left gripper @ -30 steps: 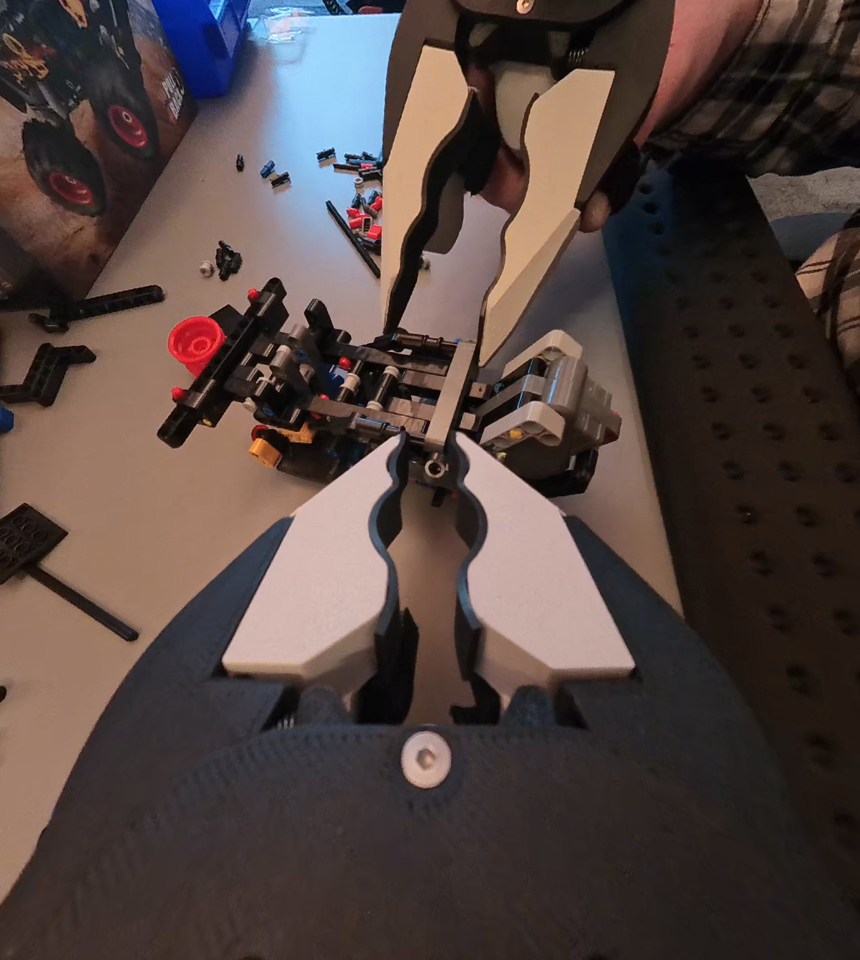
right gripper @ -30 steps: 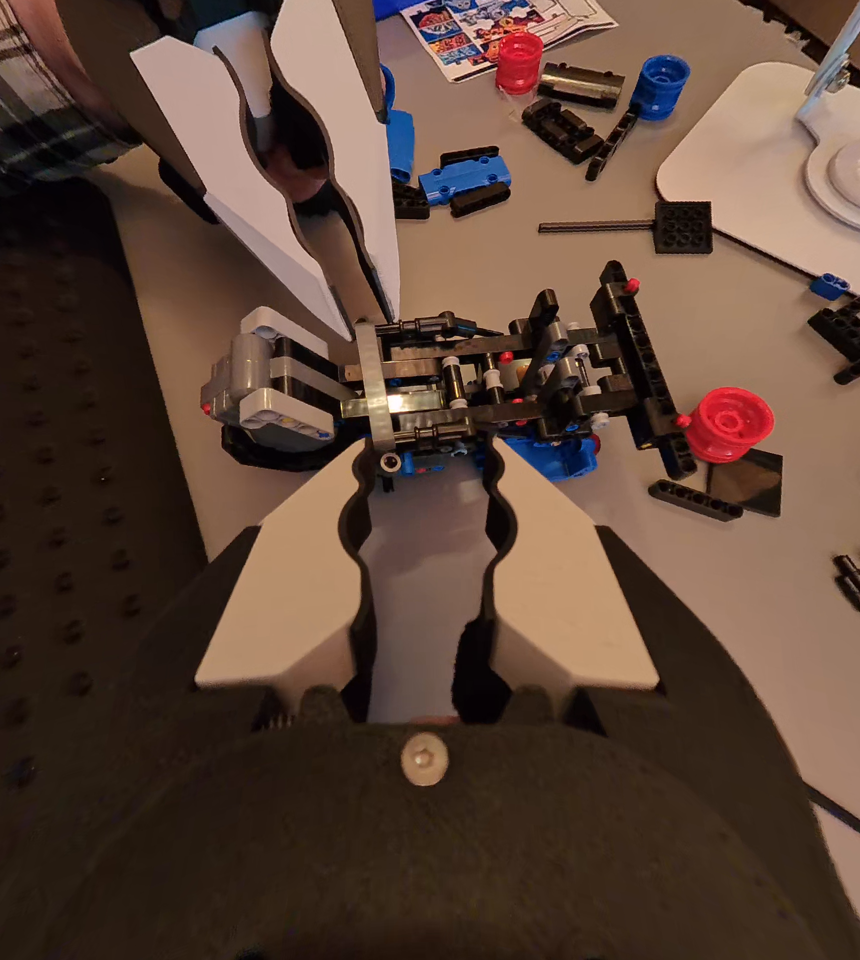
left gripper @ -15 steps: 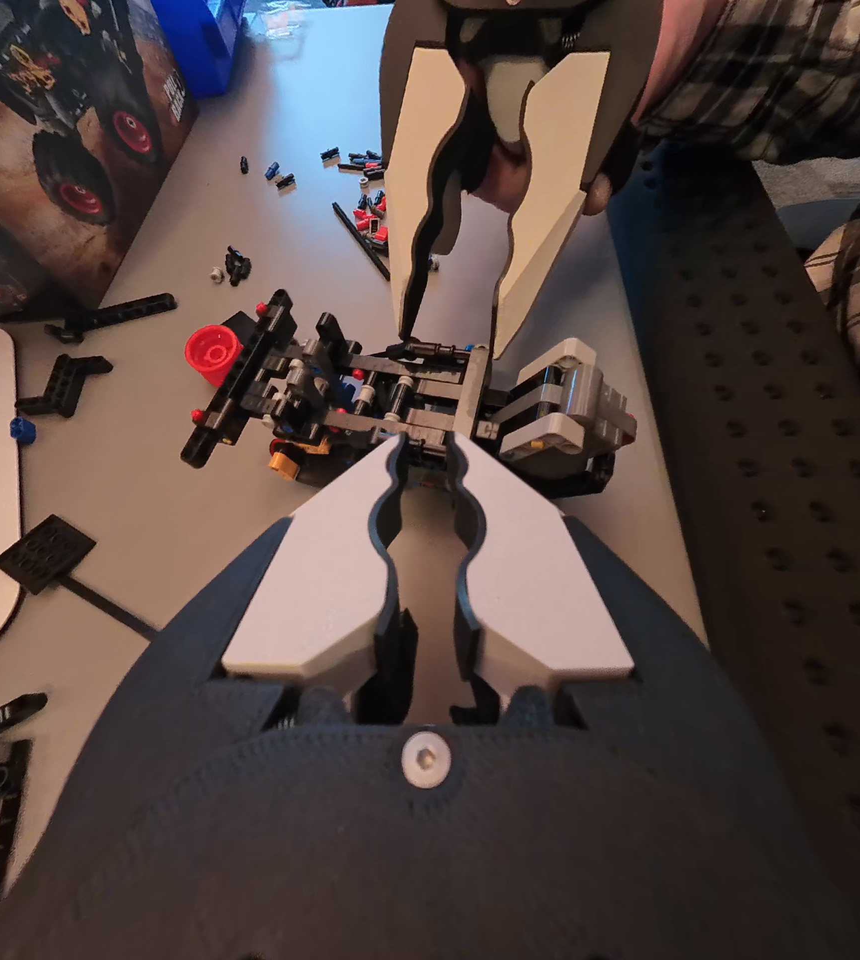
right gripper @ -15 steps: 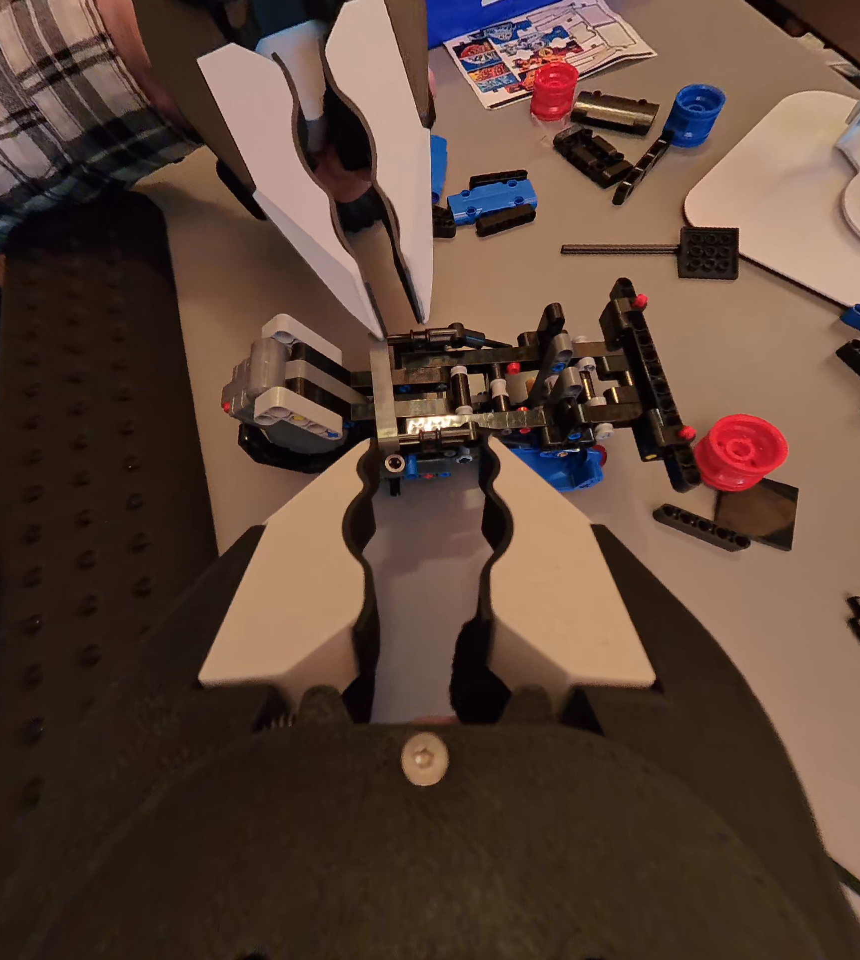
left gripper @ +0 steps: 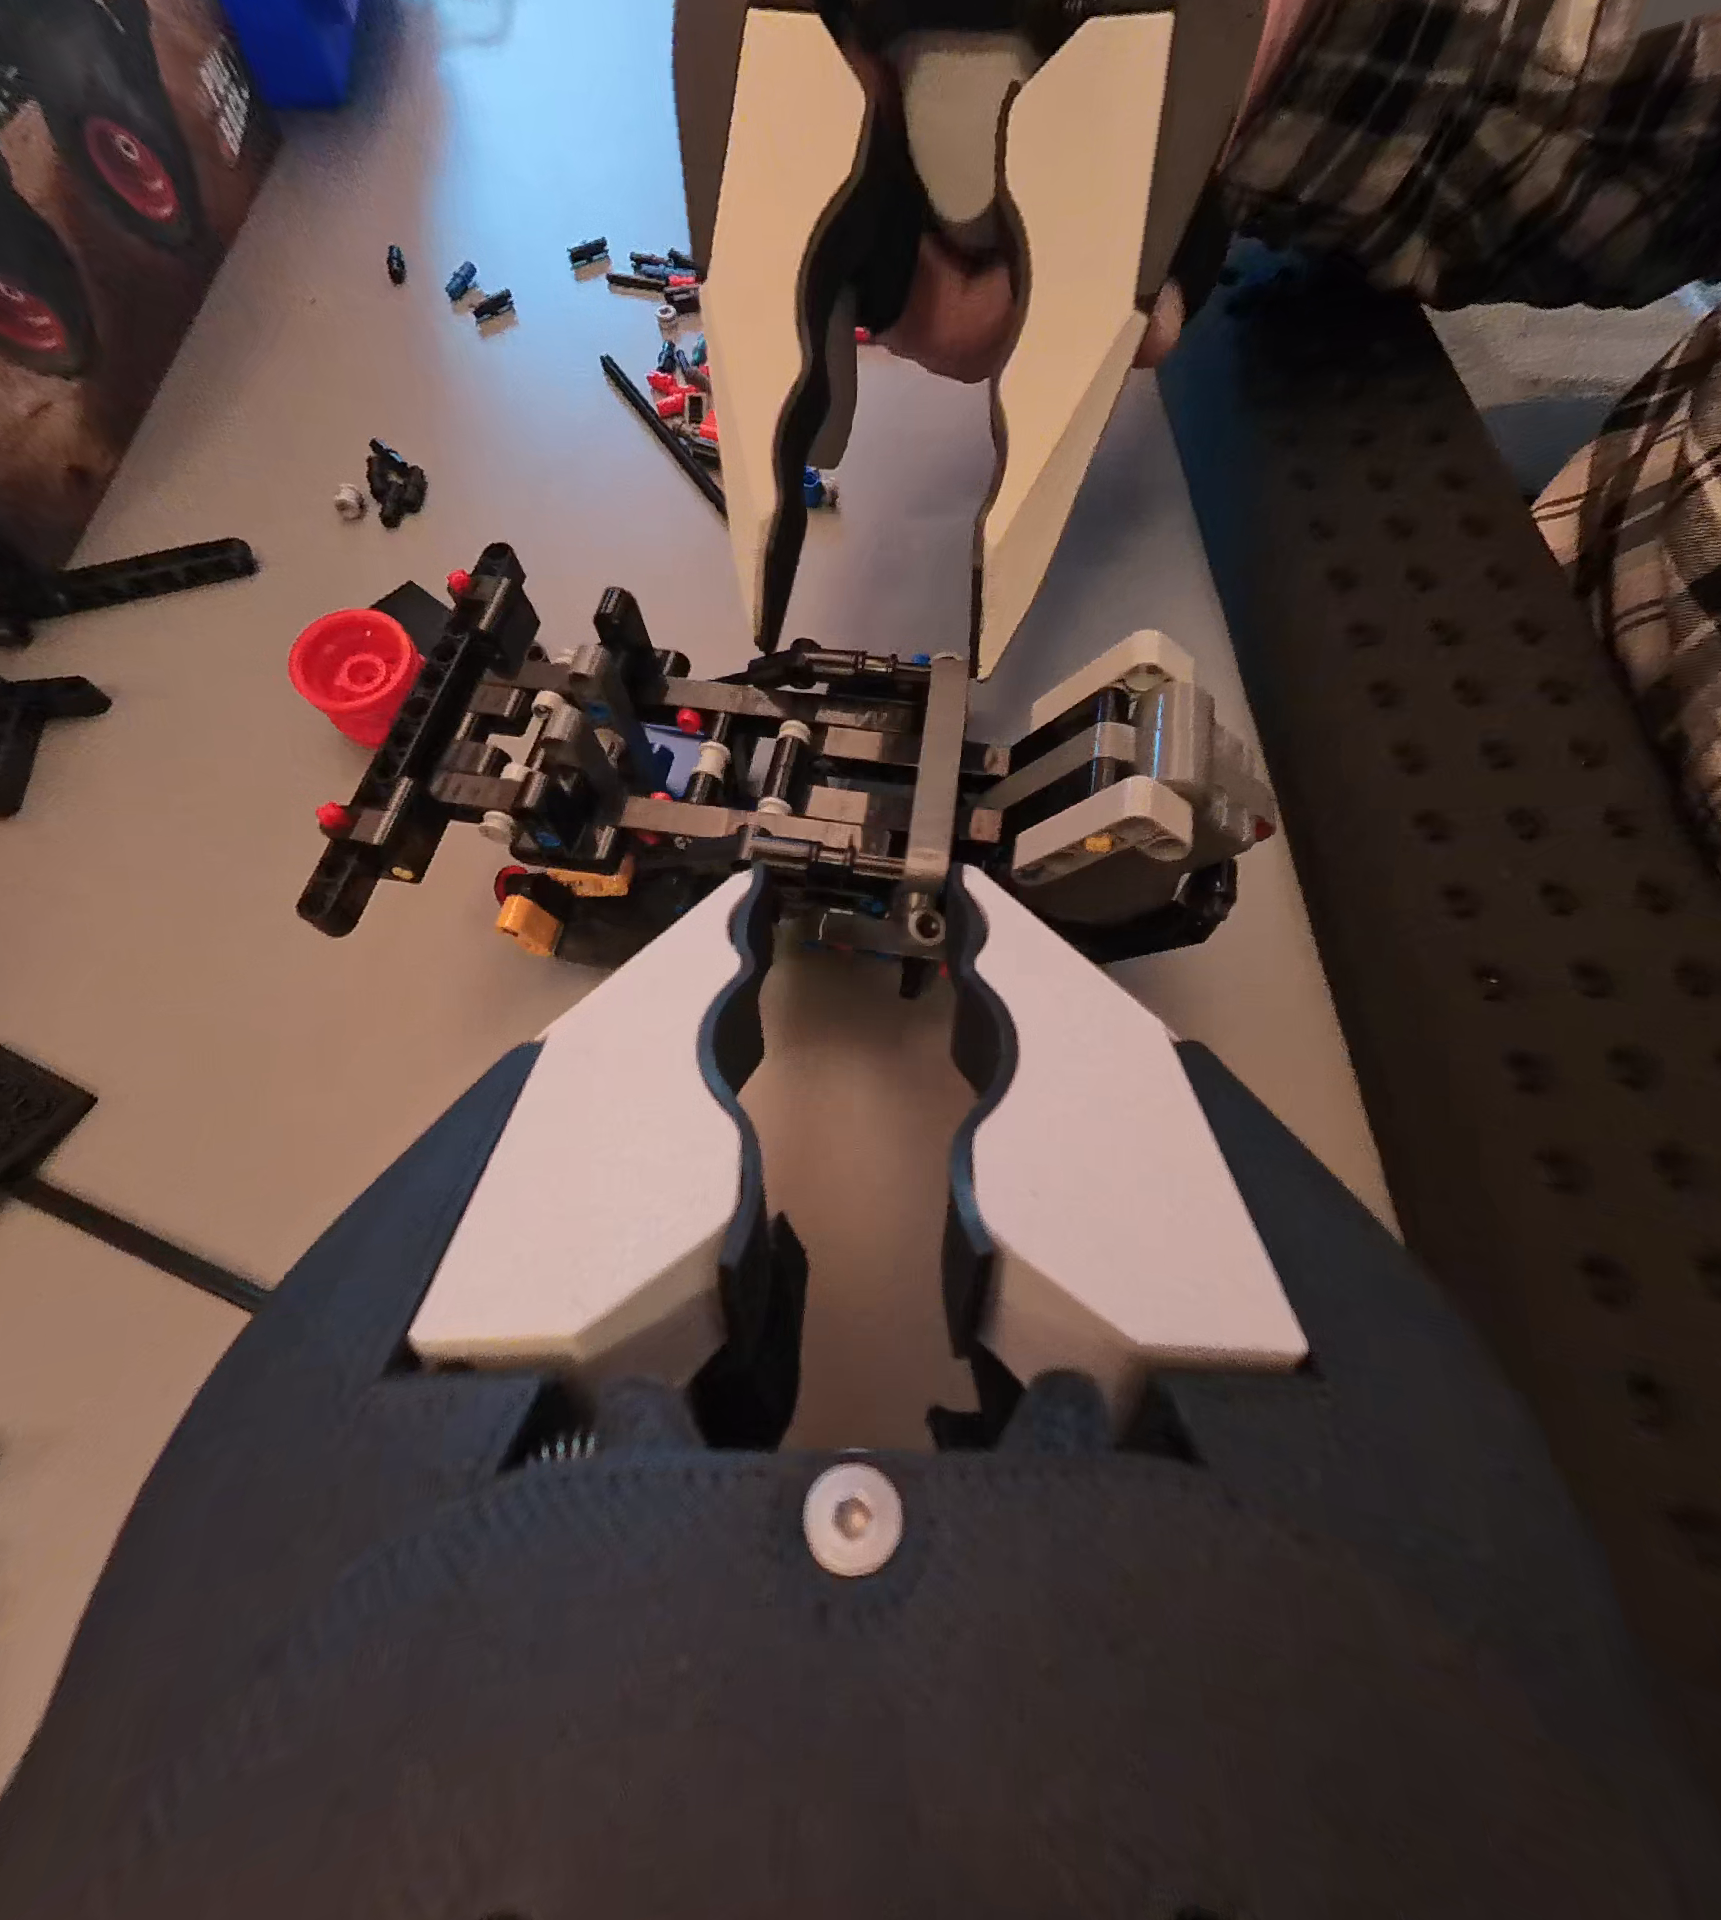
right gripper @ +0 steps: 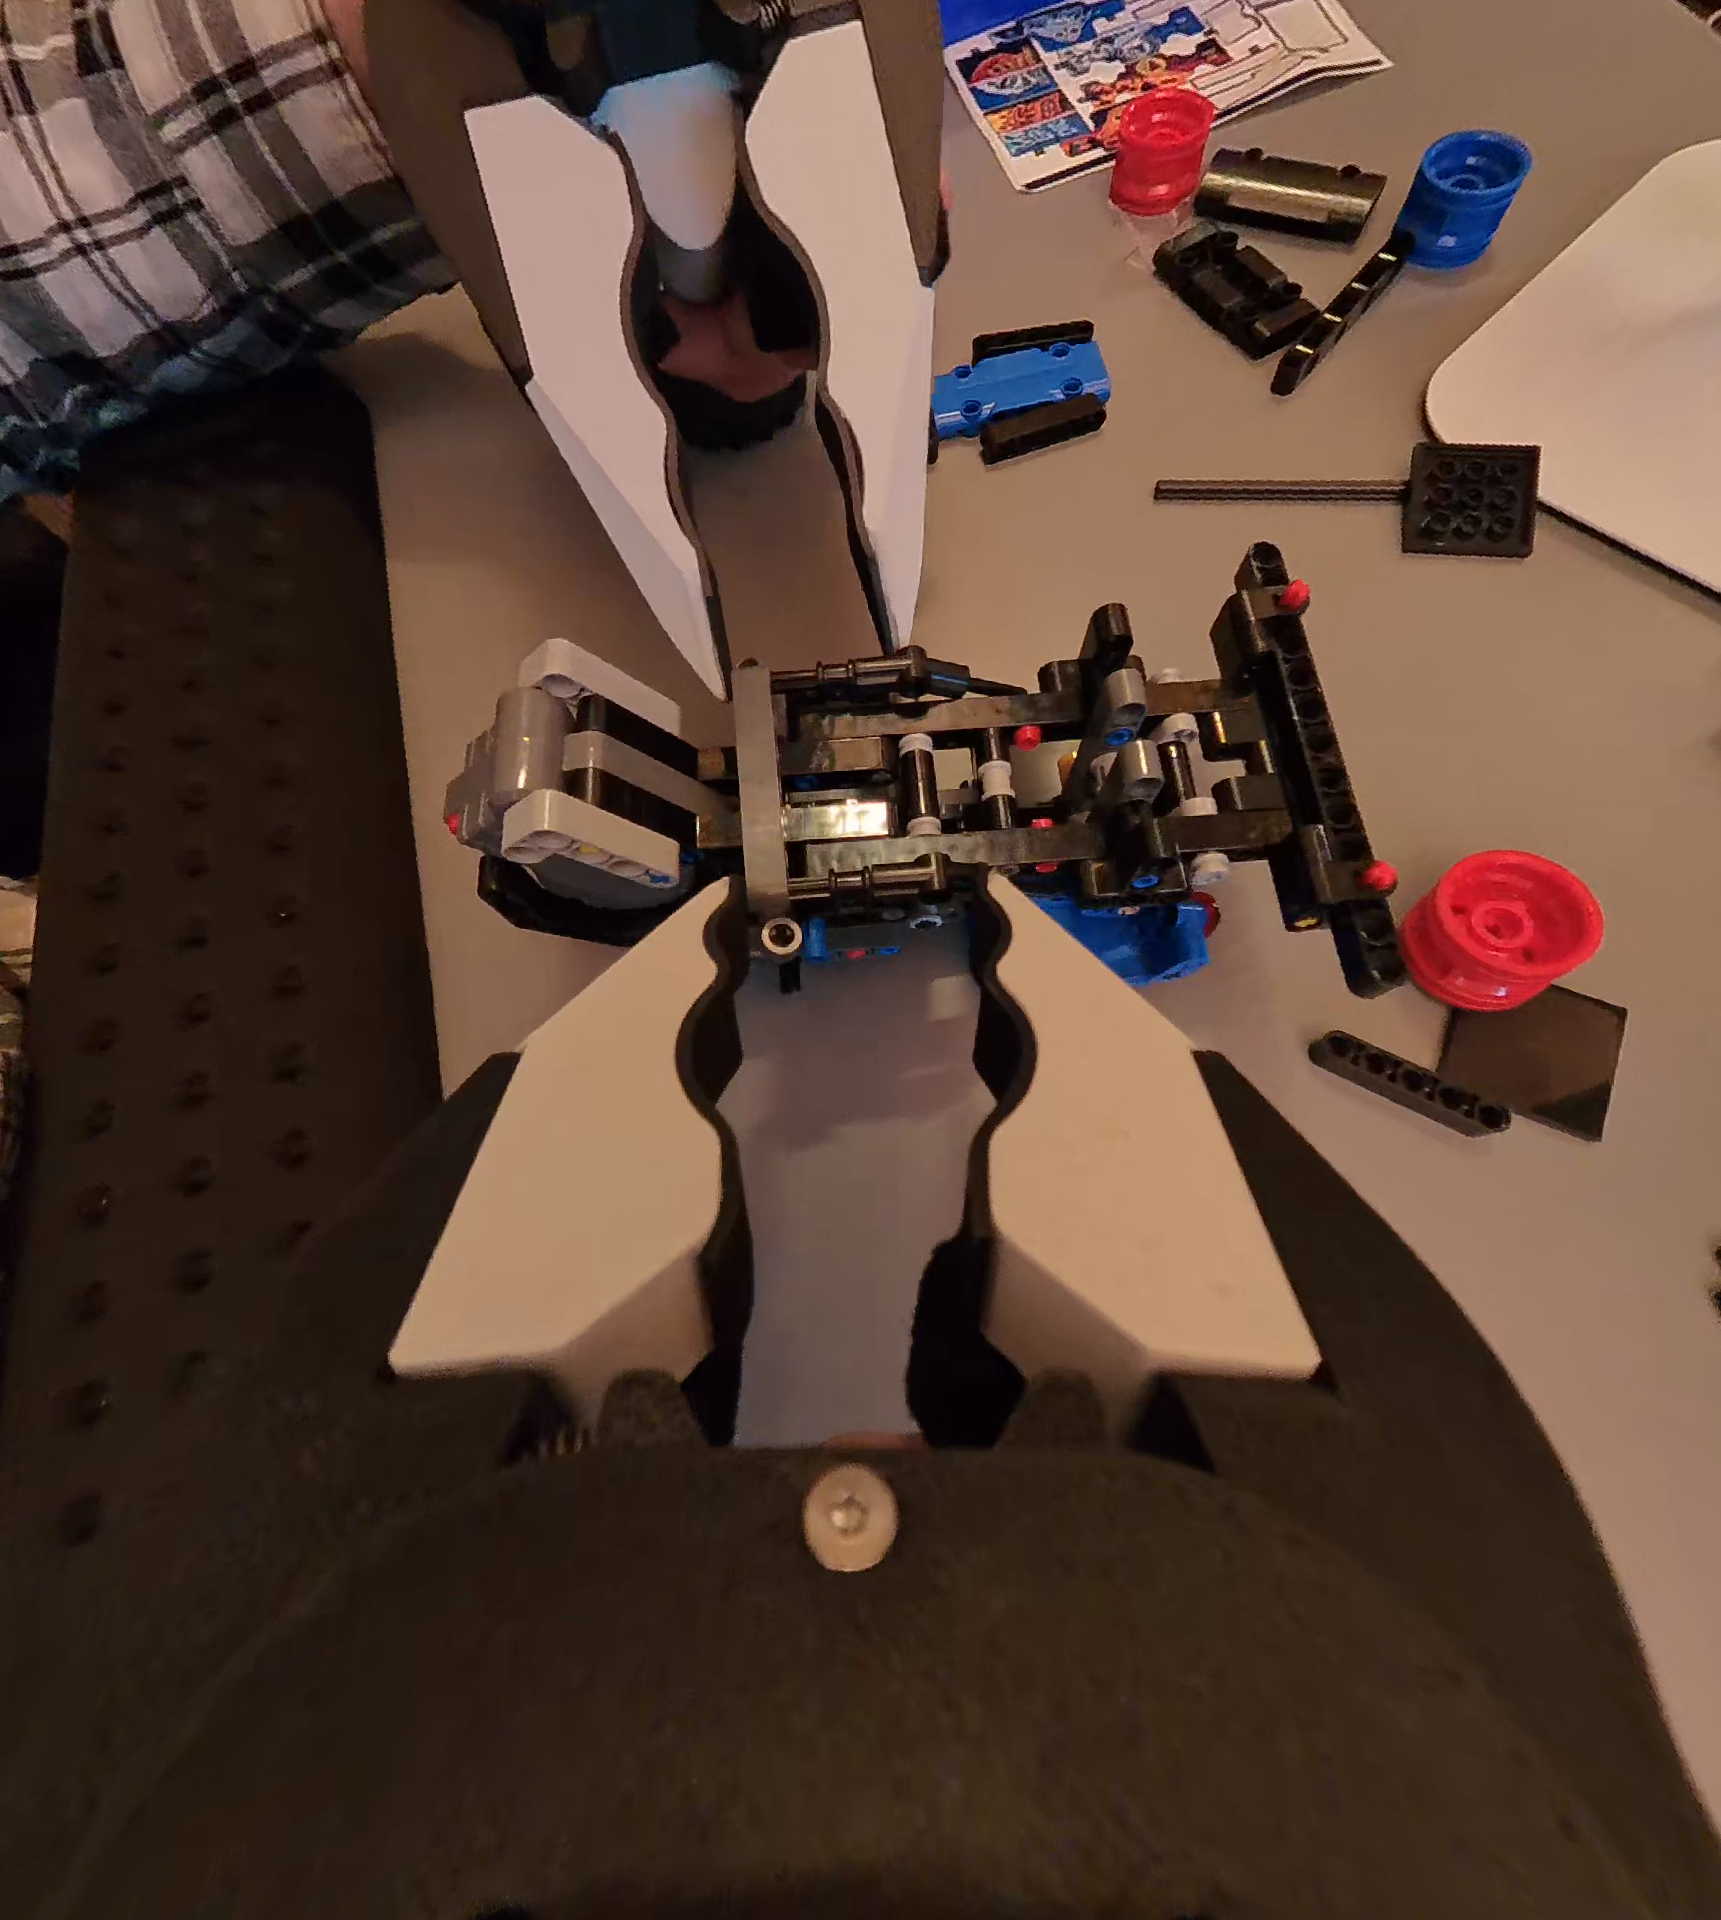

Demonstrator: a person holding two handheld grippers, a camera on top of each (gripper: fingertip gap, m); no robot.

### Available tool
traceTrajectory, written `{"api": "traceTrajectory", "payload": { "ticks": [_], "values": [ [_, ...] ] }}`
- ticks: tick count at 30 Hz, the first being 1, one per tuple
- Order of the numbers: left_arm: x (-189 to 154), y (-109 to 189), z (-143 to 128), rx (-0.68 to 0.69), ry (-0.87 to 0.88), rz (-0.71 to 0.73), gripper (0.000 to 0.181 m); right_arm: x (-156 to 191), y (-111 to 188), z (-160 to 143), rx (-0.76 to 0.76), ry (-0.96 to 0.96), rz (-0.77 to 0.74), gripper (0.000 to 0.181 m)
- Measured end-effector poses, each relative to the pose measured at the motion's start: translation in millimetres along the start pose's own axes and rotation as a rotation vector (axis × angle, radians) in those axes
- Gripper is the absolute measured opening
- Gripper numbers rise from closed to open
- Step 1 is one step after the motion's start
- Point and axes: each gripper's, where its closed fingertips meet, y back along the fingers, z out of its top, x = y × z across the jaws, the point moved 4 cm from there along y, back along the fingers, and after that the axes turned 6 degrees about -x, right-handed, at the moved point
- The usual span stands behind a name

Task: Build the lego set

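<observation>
Now lego chassis [left gripper: 731, 790] sits between both grippers (jaws parted) [left gripper: 851, 894] [right gripper: 856, 914].

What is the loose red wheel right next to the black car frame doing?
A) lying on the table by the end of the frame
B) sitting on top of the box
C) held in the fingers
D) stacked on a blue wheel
A: the red wheel lies on the table beside the long black beam at the end of the car frame, with no fingers near it.
</observation>
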Motion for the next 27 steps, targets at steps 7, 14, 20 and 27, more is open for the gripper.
{"api": "traceTrajectory", "payload": {
  "ticks": [7,14,20,27],
  "values": [
    [7,2,2,0.010,-0.010,-0.079,0.040,-2,-1,0,0.002,0.005,0.026,0.040],
    [11,2,0,-0.002,0.004,-0.120,0.041,-3,0,0,-0.011,-0.004,0.055,0.038],
    [10,4,0,-0.022,0.010,-0.137,0.036,-5,0,-1,-0.024,-0.009,0.080,0.035],
    [11,4,0,-0.028,0.030,-0.156,0.035,-6,1,-1,-0.033,-0.009,0.088,0.036]
  ]
}}
